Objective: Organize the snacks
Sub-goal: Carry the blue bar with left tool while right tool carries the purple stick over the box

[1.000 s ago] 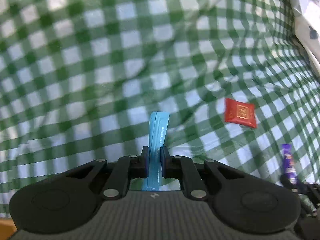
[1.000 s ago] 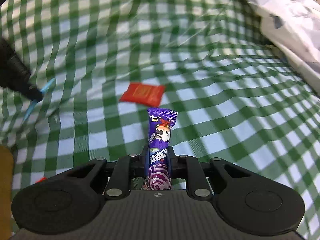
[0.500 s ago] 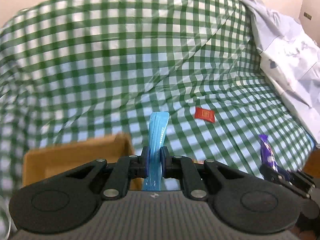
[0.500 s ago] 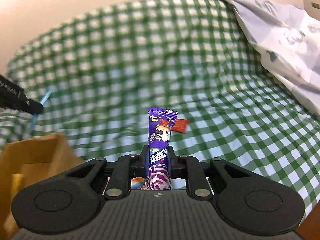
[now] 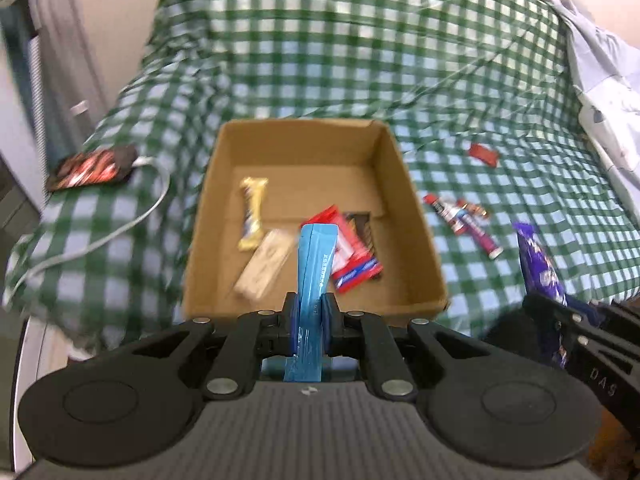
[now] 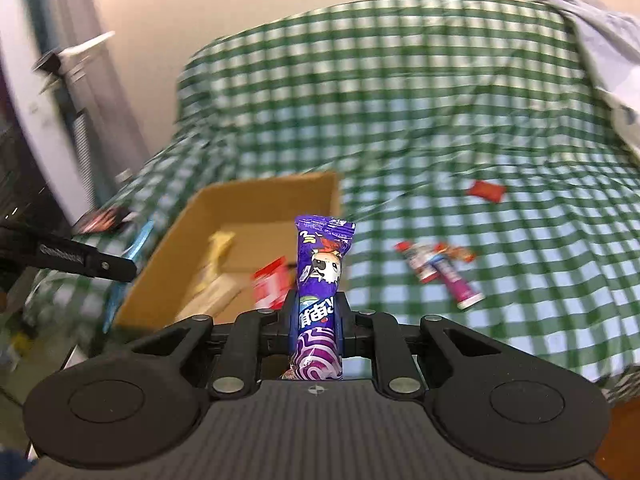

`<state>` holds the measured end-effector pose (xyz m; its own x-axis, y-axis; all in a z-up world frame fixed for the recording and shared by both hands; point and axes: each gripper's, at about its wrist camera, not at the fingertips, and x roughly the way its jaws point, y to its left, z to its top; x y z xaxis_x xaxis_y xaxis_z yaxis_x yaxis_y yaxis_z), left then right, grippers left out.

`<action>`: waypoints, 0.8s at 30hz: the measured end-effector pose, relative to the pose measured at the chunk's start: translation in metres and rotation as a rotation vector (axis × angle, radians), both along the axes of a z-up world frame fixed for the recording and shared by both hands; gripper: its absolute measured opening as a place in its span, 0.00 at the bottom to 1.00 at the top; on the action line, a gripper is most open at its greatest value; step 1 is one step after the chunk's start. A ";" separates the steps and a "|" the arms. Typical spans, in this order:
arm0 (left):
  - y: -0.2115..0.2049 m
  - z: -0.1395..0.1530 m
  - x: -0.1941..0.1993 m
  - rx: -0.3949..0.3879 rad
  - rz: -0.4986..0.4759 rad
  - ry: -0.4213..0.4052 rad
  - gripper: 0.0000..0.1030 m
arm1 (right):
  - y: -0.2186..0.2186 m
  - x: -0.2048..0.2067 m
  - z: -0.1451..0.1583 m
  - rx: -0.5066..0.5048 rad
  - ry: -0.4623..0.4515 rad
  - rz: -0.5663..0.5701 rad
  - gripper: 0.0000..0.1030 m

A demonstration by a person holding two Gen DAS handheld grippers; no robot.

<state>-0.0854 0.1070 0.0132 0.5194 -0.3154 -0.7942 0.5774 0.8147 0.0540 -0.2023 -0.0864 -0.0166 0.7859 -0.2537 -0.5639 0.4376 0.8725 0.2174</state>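
Note:
My left gripper [image 5: 310,312] is shut on a thin blue snack packet [image 5: 316,256], held upright over the near edge of an open cardboard box [image 5: 416,216]. Several wrapped snacks lie inside the box, among them a yellow bar [image 5: 252,216] and a red pack [image 5: 344,248]. My right gripper [image 6: 318,316] is shut on a purple candy wrapper [image 6: 322,272], to the right of the box [image 6: 168,256]. On the green checked cloth lie a red packet [image 6: 486,191] and a small cluster of loose snacks [image 6: 440,268].
A dark red-patterned phone-like object [image 5: 90,168] with a white cable [image 5: 104,236] lies left of the box. Pale crumpled bedding [image 5: 600,80] rises at the right. The cloth [image 5: 320,48] drapes over a bed that ends near the box's front.
Both grippers have pulled back and risen from the cloth, each still holding its snack. The cardboard box and its contents have come into view below them.

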 end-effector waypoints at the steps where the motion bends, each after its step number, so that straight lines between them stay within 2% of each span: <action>1: 0.009 0.000 -0.007 -0.003 0.007 -0.005 0.12 | 0.008 -0.001 0.001 -0.009 0.002 0.018 0.17; 9: 0.046 0.002 -0.038 -0.053 0.013 -0.018 0.12 | 0.041 -0.017 0.016 -0.072 -0.004 0.028 0.17; 24: 0.048 0.001 -0.036 -0.082 0.025 -0.024 0.12 | 0.054 -0.019 0.018 -0.115 0.015 0.017 0.17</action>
<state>-0.1214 0.1552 0.0143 0.5464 -0.3652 -0.7537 0.5558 0.8313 0.0001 -0.2215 -0.0323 0.0017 0.7827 -0.3037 -0.5433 0.4245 0.8988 0.1091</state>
